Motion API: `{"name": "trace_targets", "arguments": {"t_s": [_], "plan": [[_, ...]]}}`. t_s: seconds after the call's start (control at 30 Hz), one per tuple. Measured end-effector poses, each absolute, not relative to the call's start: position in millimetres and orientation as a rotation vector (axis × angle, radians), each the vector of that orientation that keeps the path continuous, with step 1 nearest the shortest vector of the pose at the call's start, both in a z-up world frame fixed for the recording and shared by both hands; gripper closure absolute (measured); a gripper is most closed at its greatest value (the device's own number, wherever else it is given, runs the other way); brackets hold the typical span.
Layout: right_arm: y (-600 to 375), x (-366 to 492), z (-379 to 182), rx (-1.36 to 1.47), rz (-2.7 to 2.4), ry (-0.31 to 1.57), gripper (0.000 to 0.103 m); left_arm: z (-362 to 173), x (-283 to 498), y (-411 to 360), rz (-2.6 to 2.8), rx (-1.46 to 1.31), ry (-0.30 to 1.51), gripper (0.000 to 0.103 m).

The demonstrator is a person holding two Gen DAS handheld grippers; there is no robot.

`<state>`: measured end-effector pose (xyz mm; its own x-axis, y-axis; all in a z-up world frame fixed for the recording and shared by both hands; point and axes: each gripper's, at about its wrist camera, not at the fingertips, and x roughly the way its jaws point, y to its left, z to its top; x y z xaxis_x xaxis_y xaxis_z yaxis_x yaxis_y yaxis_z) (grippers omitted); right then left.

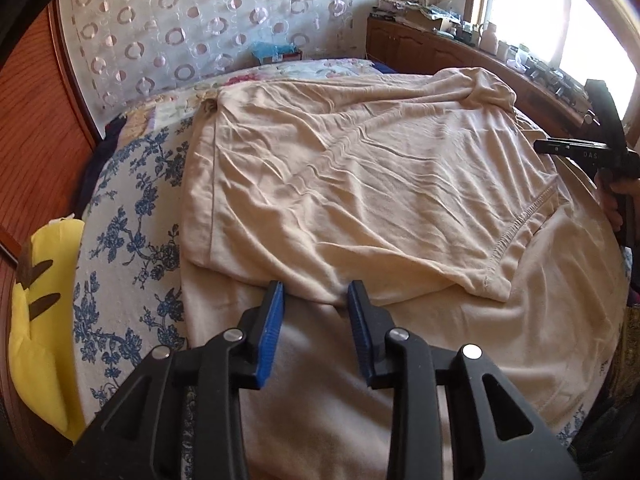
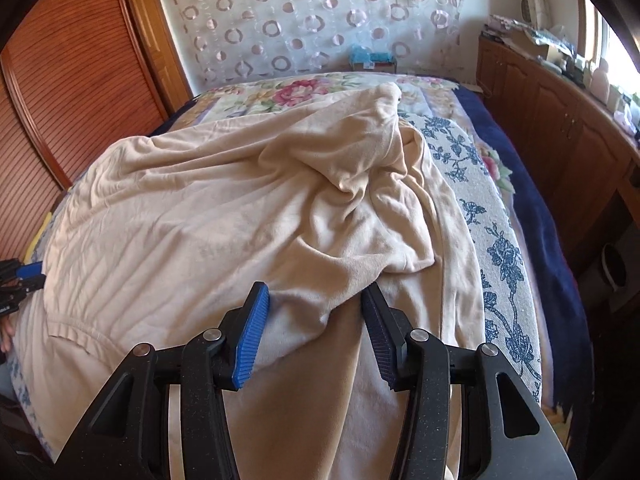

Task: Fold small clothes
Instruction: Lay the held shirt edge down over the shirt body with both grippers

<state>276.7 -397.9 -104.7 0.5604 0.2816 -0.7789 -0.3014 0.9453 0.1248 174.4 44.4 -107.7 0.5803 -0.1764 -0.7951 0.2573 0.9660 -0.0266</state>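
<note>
fold laid over, both grippers letting go

left wrist view: the beige garment [image 1: 360, 184] lies spread on the bed [image 1: 132, 216], its upper layer already turned back over the lower one, the folded edge running just ahead of the left gripper [image 1: 316, 300]. the jaws stand apart with cloth lying between the blue pads [image 1: 274, 316], which do not press on it. at the right rim the right gripper [image 1: 560, 146] shows side-on over the garment's far edge. a yellow plush toy [image 1: 44, 320] sits at the bed's left side.

right wrist view: the right gripper [image 2: 316, 300] is spread, a rumpled corner of the garment [image 2: 224, 216] lying between its jaws, not pinched. the cloth is bunched toward the right side here.

judgement: the first fold looks just set down. next move likely calls for smoothing that bunched corner, then taking fresh grips on one edge for the following fold.
</note>
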Motion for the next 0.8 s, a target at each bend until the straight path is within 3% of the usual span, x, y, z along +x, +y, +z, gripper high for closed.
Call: {"name": "trace_targets", "arguments": {"t_s": [0.8], "plan": [[-378,273,-111,-0.118,0.296,0.896,0.053,-106,205,95,-0.108,-0.087,0.963,0.070]]}}
